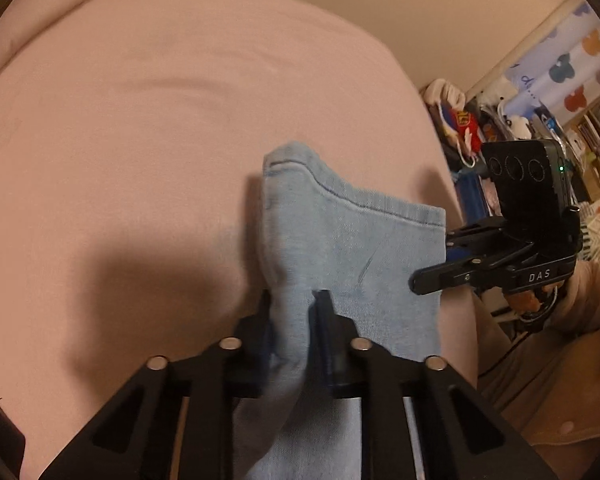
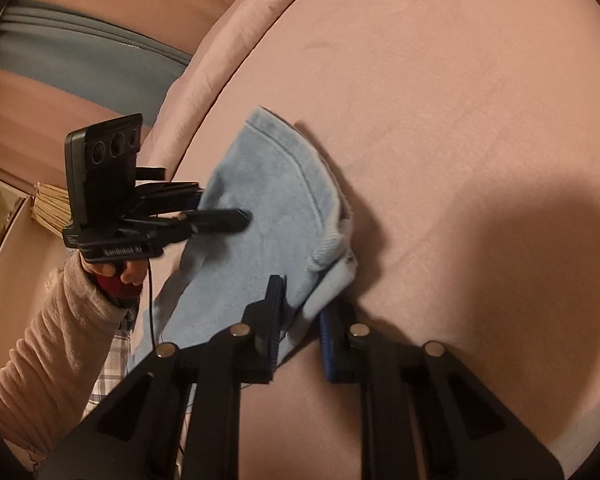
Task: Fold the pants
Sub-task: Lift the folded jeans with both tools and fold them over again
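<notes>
Light blue pants (image 1: 352, 248) hang bunched over the near edge of a pink bed (image 1: 160, 120). My left gripper (image 1: 294, 300) is shut on a fold of the pants near their left side. My right gripper (image 2: 304, 300) is shut on the pants' edge, where a white inner lining (image 2: 336, 276) shows. In the left wrist view the right gripper (image 1: 428, 272) grips the cloth's right edge. In the right wrist view the left gripper (image 2: 236, 210) clamps the pants (image 2: 260, 200) from the left. The lower part of the pants drops out of sight below both grippers.
The pink bedspread (image 2: 460, 120) stretches far ahead of both grippers. A cluttered shelf with toys and a patterned curtain (image 1: 560, 80) stands right of the bed. A grey-blue cushion (image 2: 80, 56) lies beyond the bed's left edge.
</notes>
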Motion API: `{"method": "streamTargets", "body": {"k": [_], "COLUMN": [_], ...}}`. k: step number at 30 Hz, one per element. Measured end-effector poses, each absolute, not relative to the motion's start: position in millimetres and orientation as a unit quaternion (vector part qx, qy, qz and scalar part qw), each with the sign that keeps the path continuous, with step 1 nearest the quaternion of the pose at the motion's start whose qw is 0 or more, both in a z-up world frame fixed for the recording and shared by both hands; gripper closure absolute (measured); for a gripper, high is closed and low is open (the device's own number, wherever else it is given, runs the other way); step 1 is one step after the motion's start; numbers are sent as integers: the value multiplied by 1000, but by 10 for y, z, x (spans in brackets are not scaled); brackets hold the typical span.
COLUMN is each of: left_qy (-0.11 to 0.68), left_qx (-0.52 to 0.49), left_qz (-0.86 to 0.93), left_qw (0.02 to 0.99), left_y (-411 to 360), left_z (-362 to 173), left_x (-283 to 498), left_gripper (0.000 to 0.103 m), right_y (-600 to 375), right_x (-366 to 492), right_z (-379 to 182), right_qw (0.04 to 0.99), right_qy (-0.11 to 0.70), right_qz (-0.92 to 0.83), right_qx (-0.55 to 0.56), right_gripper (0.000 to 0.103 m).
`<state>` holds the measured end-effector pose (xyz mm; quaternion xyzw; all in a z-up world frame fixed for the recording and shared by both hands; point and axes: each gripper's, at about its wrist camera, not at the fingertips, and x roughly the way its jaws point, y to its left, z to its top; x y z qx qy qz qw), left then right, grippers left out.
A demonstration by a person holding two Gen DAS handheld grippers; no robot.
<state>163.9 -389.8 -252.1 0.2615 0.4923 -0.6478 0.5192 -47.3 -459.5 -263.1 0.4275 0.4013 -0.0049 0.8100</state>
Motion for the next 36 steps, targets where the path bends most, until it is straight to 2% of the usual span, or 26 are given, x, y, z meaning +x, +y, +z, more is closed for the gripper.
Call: {"method": "streamTargets", "body": {"k": [5,10,18,22,27,31,36], "left_qy": [451,424,374,364,404,467,473], "left_qx": [253,217,113,66,47,55,26], "left_qz": [-659,-664,-661,-638,-556,-449,-378], "left_qw": [547,576,641,675,724,760,795], "left_y": [-3721,-3391,-2397,-1762,-849,-168,291], "left_z": [-2309,-2021,-1589,-1557,-1749,-1984,-1950], "left_x": [1627,1720,1787,1853,1910,1946,1889], "left_gripper": [95,95,95,93,83,82,82], "right_y": [-4479,-4229,-3247,-2608,-1677,-1155,-716], "right_x": [-549,-617,-532,-450,-227,19,116], "right_z": [-2342,-1873,-1021,-838,-1023,-1444,-1974], "right_qw": [844,880,930,936,920,900,874], "right_qy": [379,342,315,319,341,369,409], "right_qz": [-3,21,89,127,195,227,244], "right_qx": [380,330,169,75,-9,-53,-96], "right_gripper": [92,93,93,93,93,92,88]}}
